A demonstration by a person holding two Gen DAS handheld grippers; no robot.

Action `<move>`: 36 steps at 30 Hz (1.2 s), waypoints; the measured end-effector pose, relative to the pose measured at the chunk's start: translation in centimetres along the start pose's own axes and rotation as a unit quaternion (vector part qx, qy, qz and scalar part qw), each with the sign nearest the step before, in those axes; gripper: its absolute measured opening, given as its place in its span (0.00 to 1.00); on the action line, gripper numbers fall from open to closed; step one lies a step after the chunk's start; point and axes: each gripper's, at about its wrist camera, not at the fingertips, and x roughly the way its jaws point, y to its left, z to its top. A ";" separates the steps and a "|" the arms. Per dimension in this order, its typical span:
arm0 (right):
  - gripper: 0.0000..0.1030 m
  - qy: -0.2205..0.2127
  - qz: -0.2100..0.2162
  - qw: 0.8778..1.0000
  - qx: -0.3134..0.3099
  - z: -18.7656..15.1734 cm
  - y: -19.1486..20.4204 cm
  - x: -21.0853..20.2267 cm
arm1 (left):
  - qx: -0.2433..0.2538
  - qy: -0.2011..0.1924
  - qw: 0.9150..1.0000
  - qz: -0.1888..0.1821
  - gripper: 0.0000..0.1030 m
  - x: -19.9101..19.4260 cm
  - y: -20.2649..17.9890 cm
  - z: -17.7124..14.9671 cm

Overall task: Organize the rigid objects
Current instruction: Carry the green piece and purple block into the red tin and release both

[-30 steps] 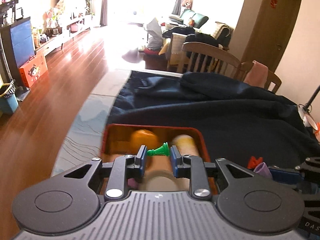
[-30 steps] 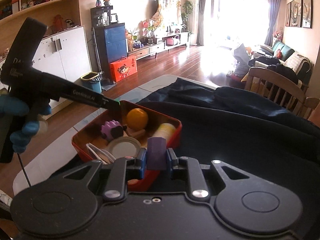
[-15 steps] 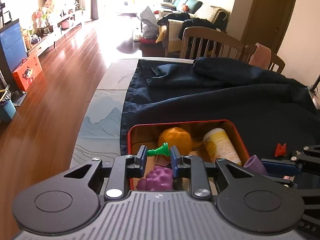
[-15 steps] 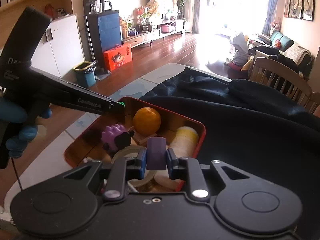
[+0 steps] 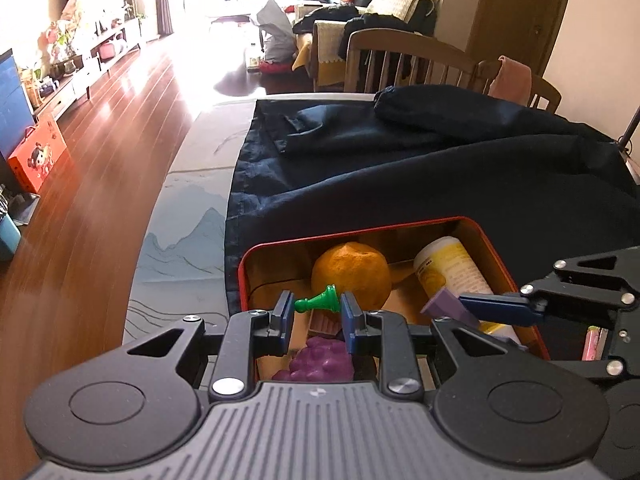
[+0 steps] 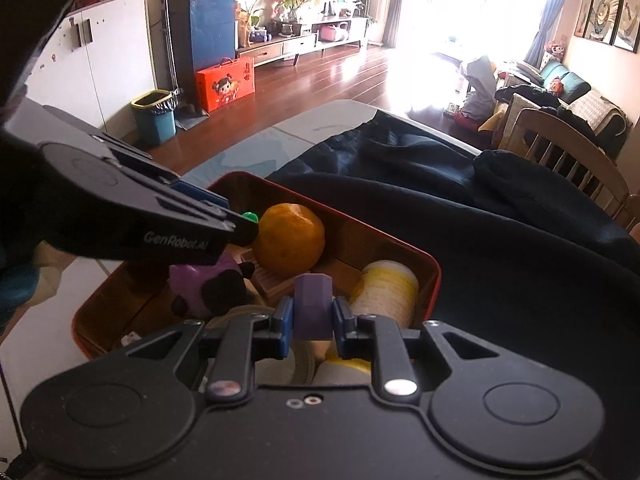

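Both grippers have closed in over the red tin since a sec ago: in the left wrist view the tin has slid from a strip at centre to fill the lower-centre and lower-right of frame, w/ the purple grape cluster now showing at bottom centre.

Left gripper is clamped on a green chess pawn, which lies sideways across the jaws, long axis roughly left-right in frame, base toward the right pad. It hangs above the tin's near-left portion, directly in front of the orange and over the grapes.

Right gripper is clenched on a purple block, held upright betw. the pads, bottom centre of the right wrist view. Below and just right of it lies the yellow-labelled bottle, on its side, cap end toward the tin's far wall. In the left wrist view the same block pokes in from lower right, just beside the bottle.

Tin sits on the dark blue cloth by the table edge; wood floor fills frame left.

Judgement: both pieces are already over the tin, so the drop turns on what's underneath. The pawn is above the grapes, the block near the bottle; each may roll or bounce off rounded items when released.
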 end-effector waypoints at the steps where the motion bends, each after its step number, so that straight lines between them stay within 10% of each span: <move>1: 0.19 0.002 -0.002 1.000 -0.002 0.0 0.1 0.3 | 0.000 0.001 1.000 0.000 0.24 0.1 0.0 0.0; 36: 0.42 -0.037 0.020 0.998 0.055 -1.2 -1.5 -3.8 | -0.009 0.005 1.000 0.013 0.24 -1.4 0.0 -1.2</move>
